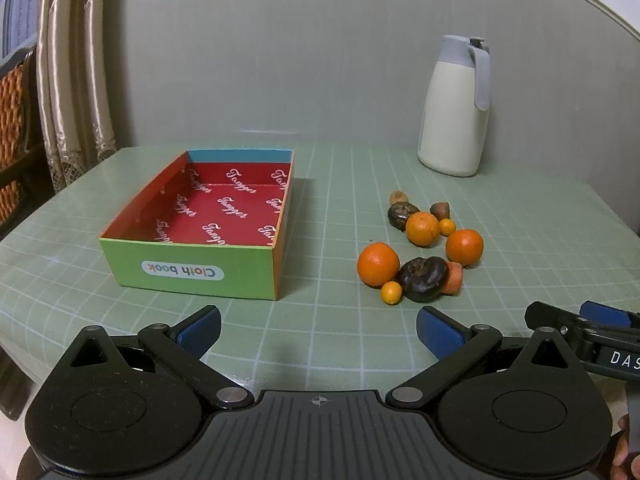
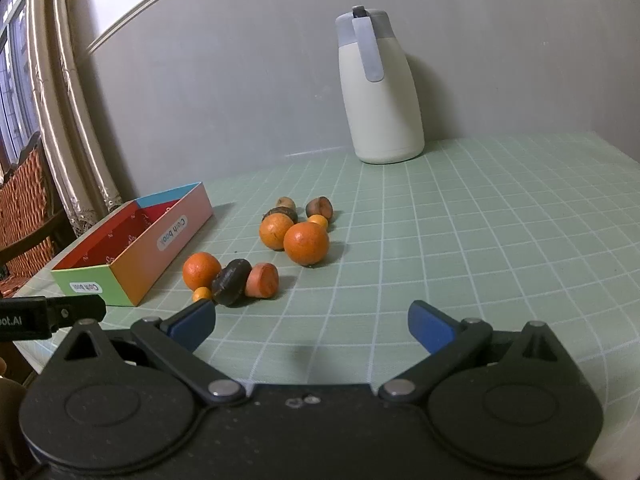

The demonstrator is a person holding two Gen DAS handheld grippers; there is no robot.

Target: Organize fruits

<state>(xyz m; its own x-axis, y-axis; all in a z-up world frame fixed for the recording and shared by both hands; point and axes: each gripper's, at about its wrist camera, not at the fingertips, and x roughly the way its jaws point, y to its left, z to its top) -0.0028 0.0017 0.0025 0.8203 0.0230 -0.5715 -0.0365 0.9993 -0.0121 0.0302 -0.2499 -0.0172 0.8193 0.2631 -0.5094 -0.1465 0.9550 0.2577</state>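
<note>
both tongs, left tongs (image 1: 318,330) and right tongs (image 2: 312,326), gape wide and hold nothing above the green gridded surface (image 1: 320,344). just beyond lie the fruits (image 1: 420,252), clustered oranges, kumquats and dark water chestnuts, right of the colourful cloth book box (image 1: 192,268). farthest stands a white thermos jug (image 2: 380,88).

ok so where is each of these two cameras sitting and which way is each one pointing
Left wrist: sits on the left gripper, jaws open, facing the cardboard box across the green mat; the right gripper pokes in at the right edge.
Right wrist: sits on the right gripper, jaws open, facing the fruit pile; the left gripper's tip shows at left.
Shared: box, fruit pile, white jug by the wall.
</note>
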